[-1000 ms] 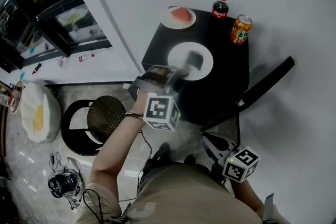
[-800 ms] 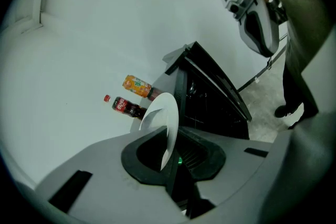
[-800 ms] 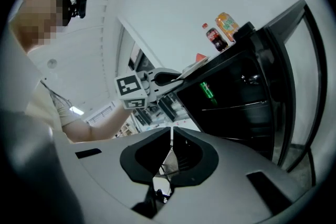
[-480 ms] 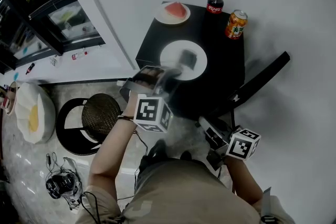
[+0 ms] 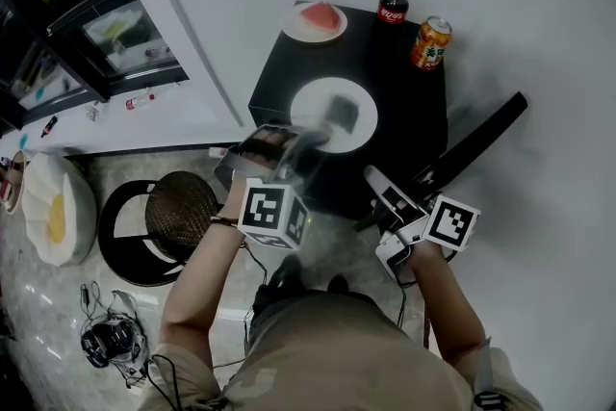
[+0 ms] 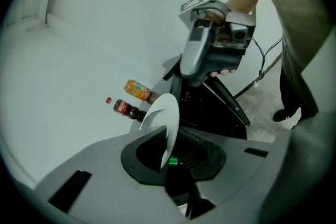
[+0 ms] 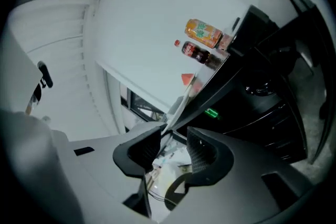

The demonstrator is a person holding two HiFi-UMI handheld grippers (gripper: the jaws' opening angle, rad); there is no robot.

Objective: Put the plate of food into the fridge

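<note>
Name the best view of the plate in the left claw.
Head view: the plate shows its whole round face with the dark food on it, the left claw shut on its rim. Left gripper view has it edge-on between the jaws. Right gripper view gives at most a thin white sliver.

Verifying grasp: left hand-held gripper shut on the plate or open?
Shut on the plate: the left hand-held gripper pinches its white rim between both jaws.

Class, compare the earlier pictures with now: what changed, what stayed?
The right gripper rose toward the fridge, and its jaws have just been opening, with nothing between them. The left gripper stays clamped on the plate; bottle and can are unmoved.
</note>
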